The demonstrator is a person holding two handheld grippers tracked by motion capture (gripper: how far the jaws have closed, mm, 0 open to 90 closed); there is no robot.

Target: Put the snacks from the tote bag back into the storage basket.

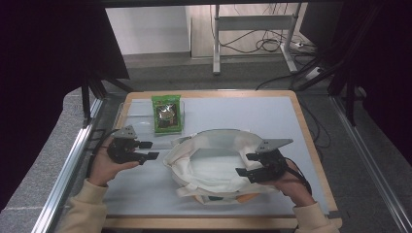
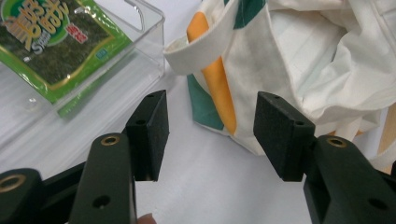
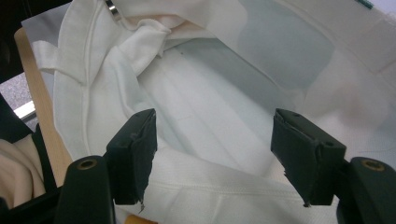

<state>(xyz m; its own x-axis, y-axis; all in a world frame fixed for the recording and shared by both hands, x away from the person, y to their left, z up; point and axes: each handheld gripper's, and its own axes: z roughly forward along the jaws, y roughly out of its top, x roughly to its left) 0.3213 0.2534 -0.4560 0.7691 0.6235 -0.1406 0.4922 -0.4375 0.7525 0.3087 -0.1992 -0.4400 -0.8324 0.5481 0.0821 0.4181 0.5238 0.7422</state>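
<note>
Packing stage. A white canvas tote bag [image 1: 214, 162] lies open-mouthed at the table's middle; the right gripper [image 1: 247, 164], jaws spread and straddling the bag's rim [image 3: 210, 186] without visibly pinching it, appears to be steadying the opening. The left gripper [image 1: 149, 150], jaws apart and empty, hovers between the bag and the seaweed snack packet [image 1: 166, 113] in a clear plastic tray [image 2: 152, 32]. Next, probably, the left jaws must reach into the tray and close on the packet.

Legible print appears on one item: the green seaweed snack packet [image 2: 56, 42] lying in the clear plastic tray [image 2: 144, 42]. In the left gripper view its front carries large pale Korean lettering, cut off at the frame edge, and a red badge, too small to read with certainty.
</note>
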